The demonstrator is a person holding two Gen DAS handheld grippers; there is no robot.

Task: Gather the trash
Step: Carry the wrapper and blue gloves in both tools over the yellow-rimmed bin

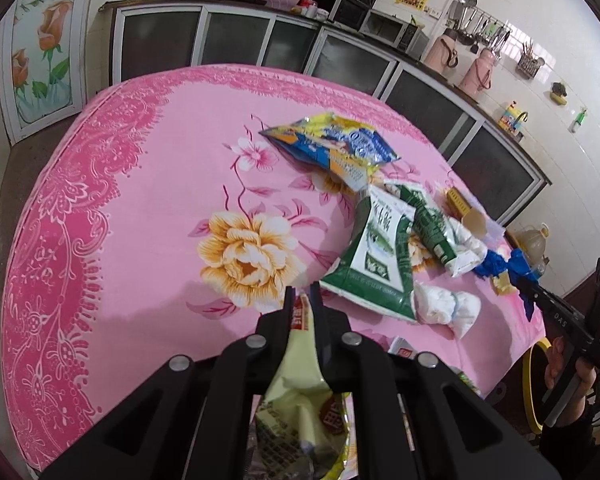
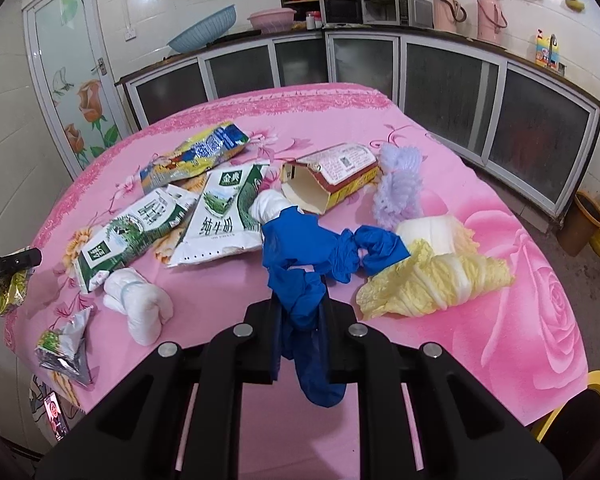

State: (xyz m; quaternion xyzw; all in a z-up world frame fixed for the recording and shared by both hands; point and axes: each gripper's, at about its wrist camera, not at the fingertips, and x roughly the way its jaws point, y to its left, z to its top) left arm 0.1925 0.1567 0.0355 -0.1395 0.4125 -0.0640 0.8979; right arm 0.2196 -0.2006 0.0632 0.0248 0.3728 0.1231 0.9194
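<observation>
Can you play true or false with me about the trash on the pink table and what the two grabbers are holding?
1. The left gripper pinches a yellow-green snack wrapper. True.
2. The right gripper is empty. False: it is shut on a blue glove.
3. The cardboard box stands upright. False: it lies on its side, open end showing.
4. Cabbage leaves lie on the tablecloth. True.

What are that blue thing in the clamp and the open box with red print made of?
The blue glove, pinched in the right hand-held gripper, looks like thin rubber or nitrile: limp, crumpled, faint sheen. The open box looks like printed cardboard: stiff flat walls, plain pale inside.
</observation>
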